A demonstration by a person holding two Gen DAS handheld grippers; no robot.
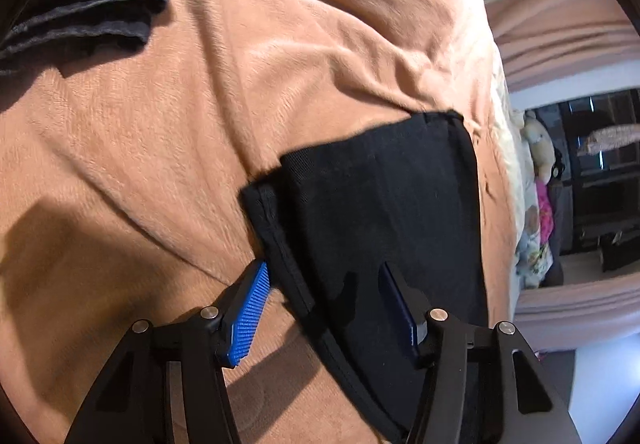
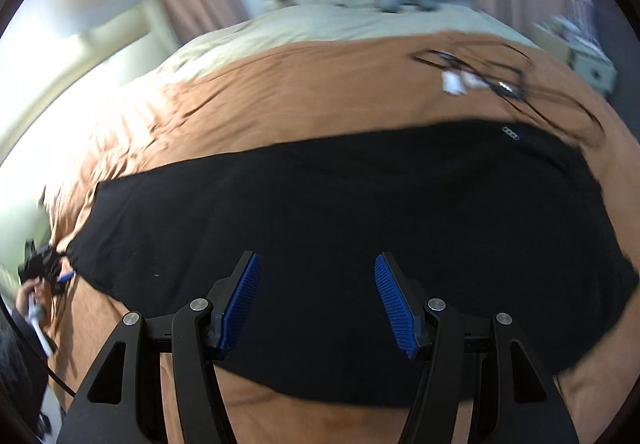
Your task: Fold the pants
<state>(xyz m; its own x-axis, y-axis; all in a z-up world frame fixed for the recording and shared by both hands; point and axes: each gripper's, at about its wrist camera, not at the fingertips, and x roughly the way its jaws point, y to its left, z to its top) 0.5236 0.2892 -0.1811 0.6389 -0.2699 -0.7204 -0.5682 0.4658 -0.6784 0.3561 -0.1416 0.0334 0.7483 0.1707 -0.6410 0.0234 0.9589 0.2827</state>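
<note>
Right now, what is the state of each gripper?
Left gripper: open, fingers astride the edge of the black pants, holding nothing.
Right gripper: open above the pants, holding nothing.

We see open brown blanket (image 1: 168, 147) left of the black pants (image 1: 380, 211), where a gripper could pass. A stack of dark folded clothes (image 1: 88, 19) blocks the far left corner. In the right wrist view, tangled black cables (image 2: 500, 75) lie just beyond the pants.
</note>
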